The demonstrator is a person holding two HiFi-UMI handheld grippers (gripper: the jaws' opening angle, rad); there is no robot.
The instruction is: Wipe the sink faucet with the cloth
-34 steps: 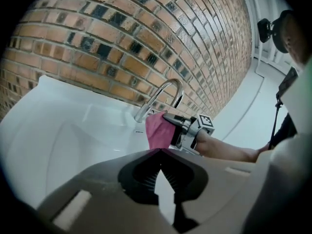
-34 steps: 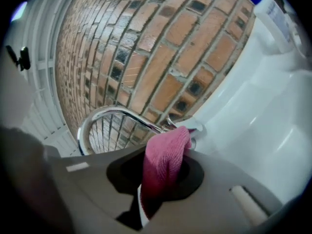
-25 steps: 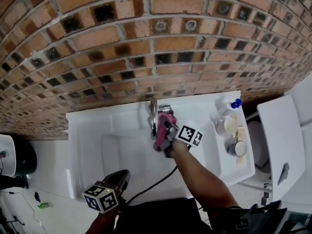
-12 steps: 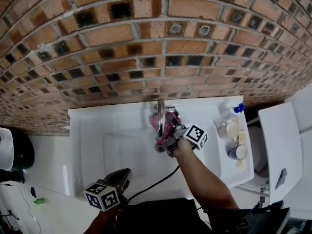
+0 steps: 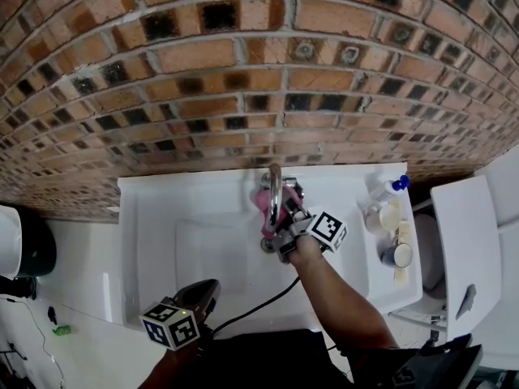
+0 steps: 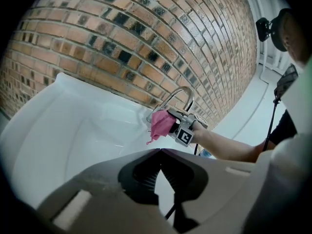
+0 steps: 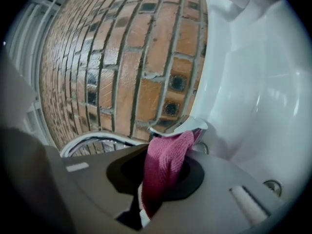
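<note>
1. Head view: we see a white sink (image 5: 154, 217) set against a brick wall (image 5: 243, 71). The right gripper (image 5: 282, 220) holds a pink cloth (image 5: 263, 201) against the curved chrome faucet (image 5: 275, 185) at the sink's far edge. The left gripper (image 5: 203, 297) is well apart, at the near rim.
2. Left gripper view: its jaws meet at the tips, nothing between. The cloth shows as a crumpled pink bunch touching the faucet.
3. Right gripper view: the jaws are clamped on the cloth. Its woven pink fabric reaches the chrome.
</note>
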